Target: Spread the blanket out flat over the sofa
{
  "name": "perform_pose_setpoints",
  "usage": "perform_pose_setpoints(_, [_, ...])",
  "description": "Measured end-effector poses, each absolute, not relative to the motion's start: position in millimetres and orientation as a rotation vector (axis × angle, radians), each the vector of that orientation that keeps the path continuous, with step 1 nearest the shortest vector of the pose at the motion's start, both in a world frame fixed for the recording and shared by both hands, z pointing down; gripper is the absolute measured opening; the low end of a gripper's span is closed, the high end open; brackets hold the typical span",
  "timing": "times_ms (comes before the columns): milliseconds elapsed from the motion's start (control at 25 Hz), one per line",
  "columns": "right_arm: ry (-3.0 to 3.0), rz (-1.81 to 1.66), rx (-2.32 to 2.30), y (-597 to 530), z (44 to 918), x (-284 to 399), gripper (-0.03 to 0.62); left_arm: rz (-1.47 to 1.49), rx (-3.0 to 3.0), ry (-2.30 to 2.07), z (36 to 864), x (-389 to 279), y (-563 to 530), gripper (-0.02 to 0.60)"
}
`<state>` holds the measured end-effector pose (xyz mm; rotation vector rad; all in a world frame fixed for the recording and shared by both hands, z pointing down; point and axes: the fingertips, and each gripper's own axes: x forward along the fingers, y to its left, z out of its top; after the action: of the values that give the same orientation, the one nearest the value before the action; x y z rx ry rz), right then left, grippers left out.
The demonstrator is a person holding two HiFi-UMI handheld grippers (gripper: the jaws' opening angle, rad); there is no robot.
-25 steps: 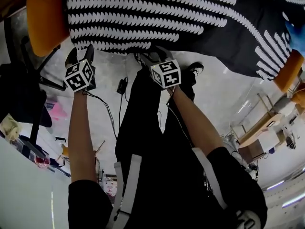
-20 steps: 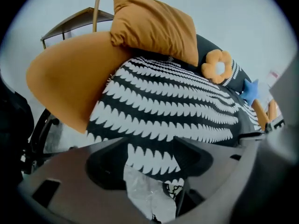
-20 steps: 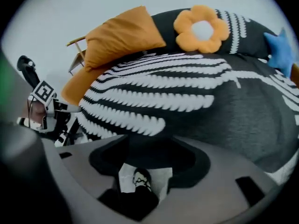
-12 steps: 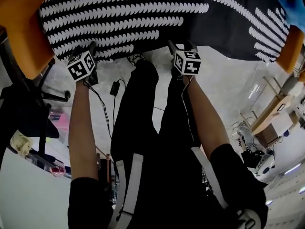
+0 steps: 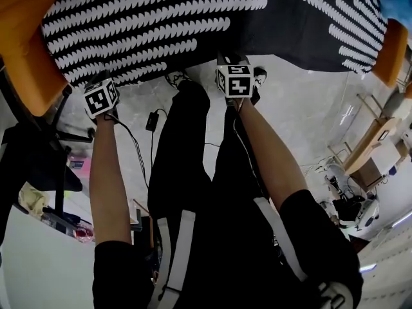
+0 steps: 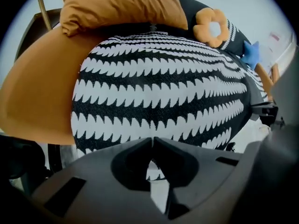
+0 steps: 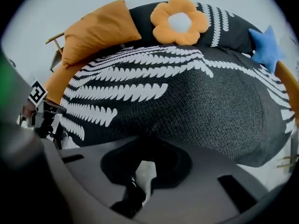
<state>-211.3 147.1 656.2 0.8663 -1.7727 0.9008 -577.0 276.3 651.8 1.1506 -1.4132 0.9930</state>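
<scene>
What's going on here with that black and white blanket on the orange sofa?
A person stands in front of the orange sofa with a gripper in each hand. The black-and-white blanket already lies draped across the seat. The left gripper and the right gripper have both just closed on its front hem, apparently to pull it flat.

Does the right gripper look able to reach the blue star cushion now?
Probably not. The right gripper has just been closing its fingers on the front edge of the blanket, while the blue star cushion lies at its far right corner. Nothing blocks the way, but it must let go first.
</scene>
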Motion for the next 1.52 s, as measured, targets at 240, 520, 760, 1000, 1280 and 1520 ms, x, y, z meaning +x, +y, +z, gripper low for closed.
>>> perform_pose_setpoints(240, [-1.818, 0.993, 0.848, 159.2, 657.5, -208.6, 0.069, 1.016, 1.159, -1.52, 641.4, -577.8, 278.1, 0.037])
perform_pose_setpoints(520, [-1.786, 1.059, 0.778, 192.2, 676.1, -173.4, 0.082, 0.999, 1.048, -1.472, 665.7, -548.3, 325.3, 0.04])
perform_pose_setpoints(760, [-1.768, 1.096, 0.752, 210.8, 674.1, -144.9, 0.009, 0.986, 1.166, -1.267, 671.6, -468.3, 341.4, 0.031])
perform_pose_setpoints(1000, [-1.781, 1.116, 0.727, 203.4, 676.1, -89.4, 0.009, 0.925, 1.267, -1.169, 681.0, -343.6, 297.9, 0.028])
perform_pose_setpoints(1280, [-1.849, 1.048, 0.742, 194.5, 641.5, -50.6, 0.009, 0.774, 1.414, -1.141, 647.4, -236.5, 248.8, 0.027])
perform_pose_setpoints(1520, [-1.91, 1.043, 0.783, 163.8, 593.9, 4.1, 0.009, 0.751, 1.519, -1.104, 598.1, -148.8, 206.9, 0.027])
